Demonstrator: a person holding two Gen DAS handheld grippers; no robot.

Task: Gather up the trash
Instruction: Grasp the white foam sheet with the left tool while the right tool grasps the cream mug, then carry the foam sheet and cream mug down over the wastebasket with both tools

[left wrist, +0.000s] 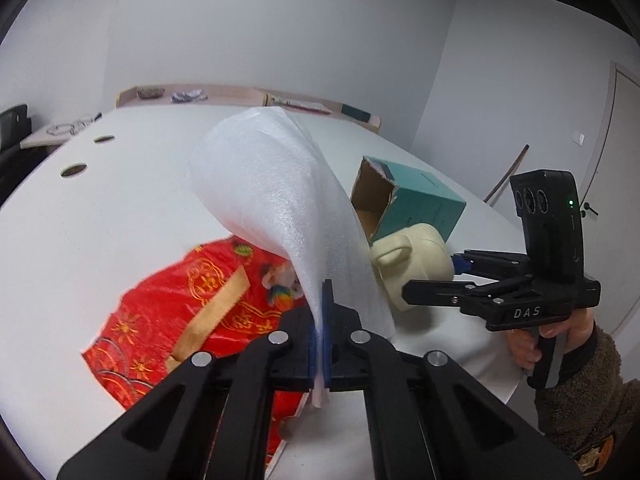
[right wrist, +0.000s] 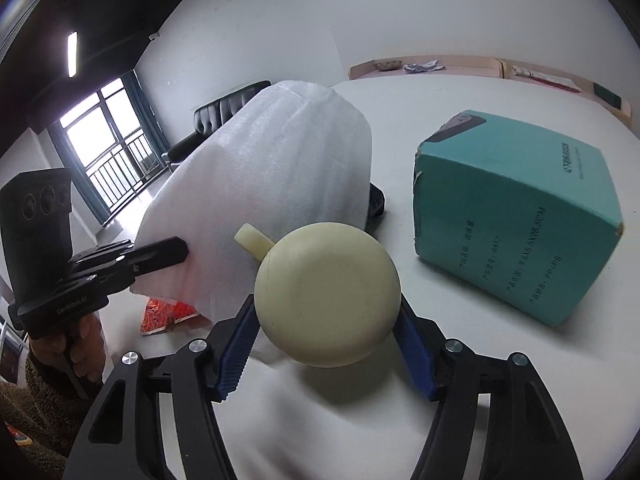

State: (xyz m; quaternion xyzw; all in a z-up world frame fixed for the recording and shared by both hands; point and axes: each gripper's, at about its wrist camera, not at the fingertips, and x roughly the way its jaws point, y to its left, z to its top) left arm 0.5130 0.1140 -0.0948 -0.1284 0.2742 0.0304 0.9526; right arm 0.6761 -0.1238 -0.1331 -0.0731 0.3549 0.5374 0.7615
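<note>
My left gripper (left wrist: 320, 332) is shut on a white foam sheet (left wrist: 276, 200), which curls up above the table; it also shows in the right wrist view (right wrist: 276, 168), with the left gripper (right wrist: 176, 254) at its lower left edge. My right gripper (right wrist: 326, 332) is shut on a cream mug (right wrist: 328, 292) lying on its side, its handle pointing left. In the left wrist view the right gripper (left wrist: 436, 280) holds the mug (left wrist: 412, 264) at the right. A red patterned bag (left wrist: 188, 316) lies flat under the foam. A teal cardboard box (right wrist: 516, 220) lies beside the mug, open end visible in the left wrist view (left wrist: 404, 200).
The white table (left wrist: 100, 220) has two round holes at the far left. Wooden shelves (left wrist: 248, 98) with small items run along the back wall. A black sofa (right wrist: 224, 116) and a window stand beyond the table's left side.
</note>
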